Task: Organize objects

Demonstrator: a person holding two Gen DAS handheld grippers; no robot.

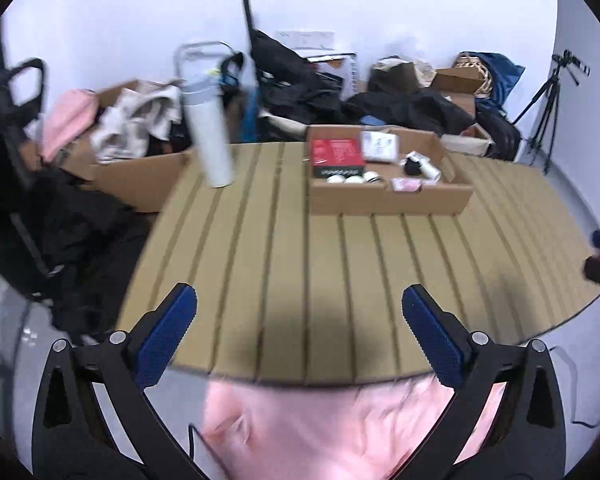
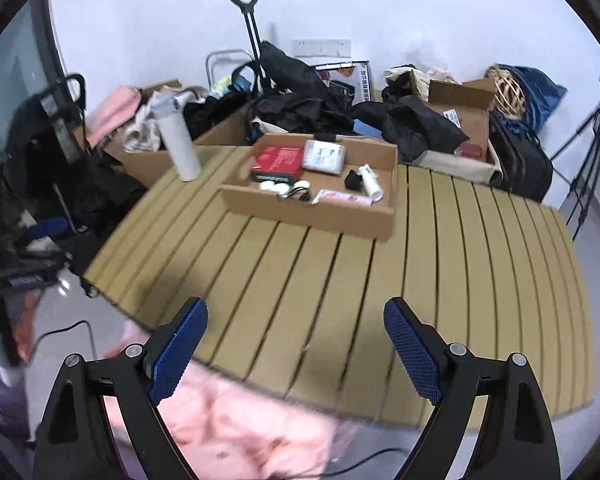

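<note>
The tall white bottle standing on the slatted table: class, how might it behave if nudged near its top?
The white bottle looks tall and narrow-based, so it would probably tip rather than slide. Being round, it may then roll along the table. Its smooth side could be slippery.

In your left wrist view, the slatted table point(image 1: 340, 280) fills the centre of the frame. The cardboard tray point(image 1: 388, 196) sits on it at upper right of centre, holding a flat box point(image 1: 337, 152) at its left and small bottles point(image 1: 424, 168) at its right. The tall bottle point(image 1: 210, 136) stands at the table's upper left corner. Cartons and clothing point(image 1: 140, 120) lie behind the table.
</note>
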